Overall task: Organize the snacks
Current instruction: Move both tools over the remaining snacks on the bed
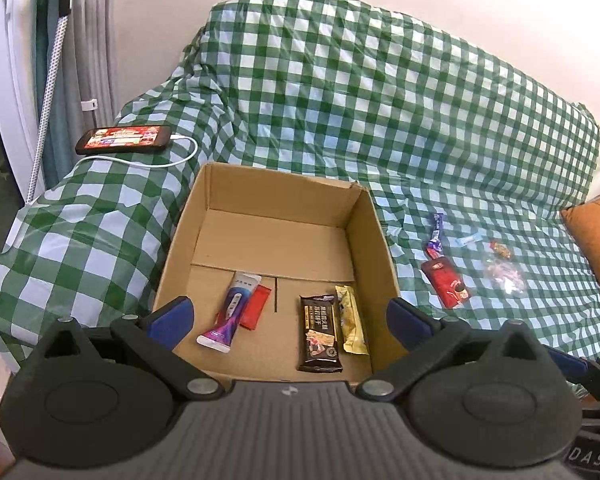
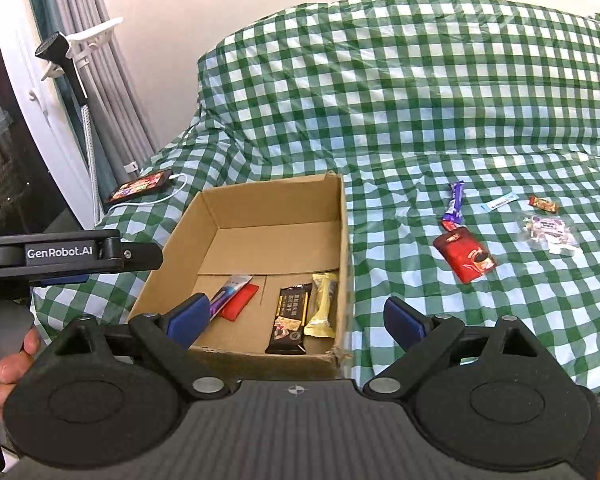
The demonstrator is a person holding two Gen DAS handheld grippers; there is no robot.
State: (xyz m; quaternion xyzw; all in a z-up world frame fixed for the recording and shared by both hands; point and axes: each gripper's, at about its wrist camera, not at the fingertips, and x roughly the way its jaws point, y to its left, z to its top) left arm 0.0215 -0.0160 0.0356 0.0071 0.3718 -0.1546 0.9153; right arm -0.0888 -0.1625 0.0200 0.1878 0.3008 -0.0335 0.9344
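Note:
An open cardboard box [image 1: 364, 232] [image 2: 342, 240] sits on the green checked cover. In it lie a purple-and-white tube [image 1: 230, 314] [image 2: 230, 290], a red sachet [image 1: 255, 307] [image 2: 240, 302], a dark brown bar [image 1: 320, 332] [image 2: 290, 318] and a yellow bar [image 1: 352, 320] [image 2: 322, 306]. Right of the box, on the cover, lie a red packet [image 1: 446, 282] [image 2: 466, 254], a purple bar [image 1: 435, 232] [image 2: 454, 202], a small blue-white sachet [image 1: 469, 239] [image 2: 499, 202], a small brown sweet [image 1: 501, 249] [image 2: 543, 204] and a clear bag [image 1: 504, 274] [image 2: 548, 232]. My left gripper [image 1: 290, 320] hangs open and empty over the box's near side. My right gripper [image 2: 298, 318] is open and empty too, over the box's near right corner.
A phone [image 1: 126, 139] [image 2: 140, 186] on a white cable lies on the sofa arm left of the box. An orange cushion [image 1: 596, 240] sits at the far right. Curtains and a white frame stand at the left. A hand [image 2: 10, 368] holds the left gripper's body [image 2: 60, 254].

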